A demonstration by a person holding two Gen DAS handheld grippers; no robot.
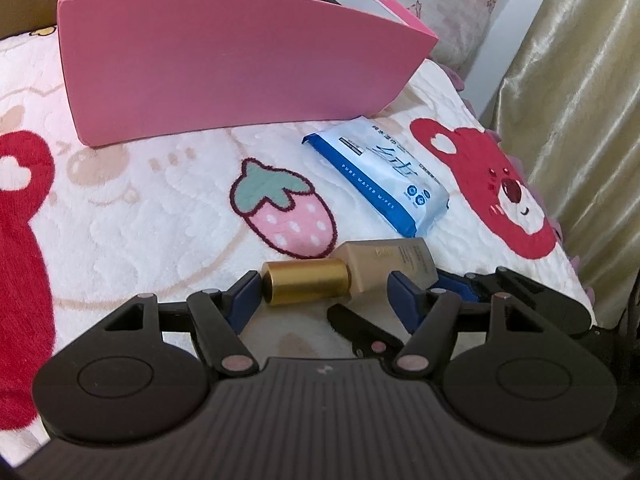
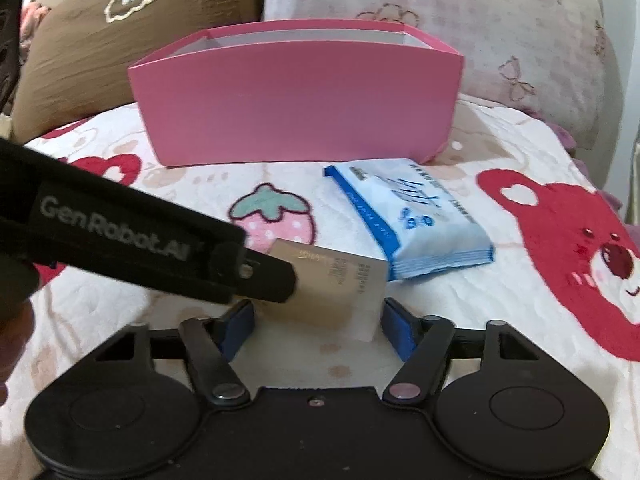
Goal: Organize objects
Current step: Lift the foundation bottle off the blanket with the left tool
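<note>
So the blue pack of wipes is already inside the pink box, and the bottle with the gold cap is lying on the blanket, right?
Not quite. The blue pack of wipes isn't inside the pink box; it lies on the blanket in front of it, as the left wrist view shows. The bottle with the gold cap is indeed lying on the blanket.

Pink box (image 1: 224, 80), blue-white wipes pack (image 1: 384, 178), gold-capped beige bottle (image 1: 384, 266), white blanket (image 1: 160, 216) w/ red bears & strawberries.
</note>
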